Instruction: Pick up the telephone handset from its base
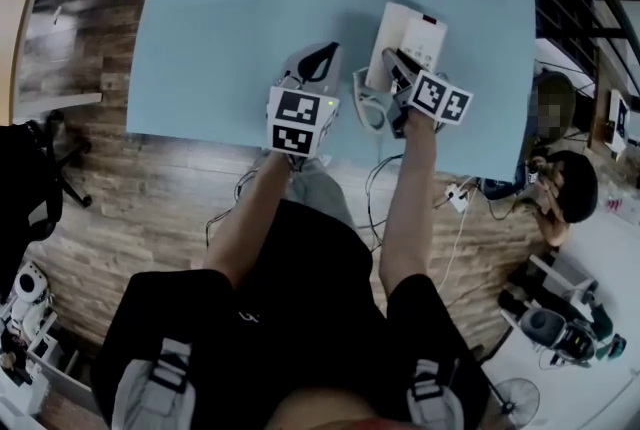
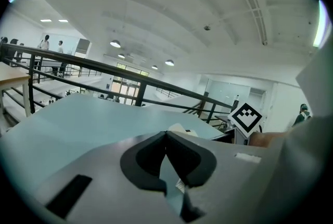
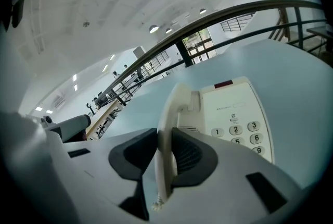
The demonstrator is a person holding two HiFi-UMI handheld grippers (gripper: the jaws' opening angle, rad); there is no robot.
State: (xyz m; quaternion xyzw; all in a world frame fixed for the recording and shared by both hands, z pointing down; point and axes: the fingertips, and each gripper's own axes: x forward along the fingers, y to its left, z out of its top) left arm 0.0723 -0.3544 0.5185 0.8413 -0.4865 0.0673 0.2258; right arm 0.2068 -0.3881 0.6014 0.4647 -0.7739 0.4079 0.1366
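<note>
Right gripper (image 3: 164,140): was clamped on slim white plastic handset (image 3: 176,106), white keypad base (image 3: 237,113) just right of the jaws; head view hid this grip. Left gripper (image 2: 166,137): jaws met, empty, above pale blue table (image 2: 73,119).

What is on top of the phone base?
The handset lies on the base, clamped by the right hand-held gripper. Number buttons show beside it; the cradle underneath is hidden.
</note>
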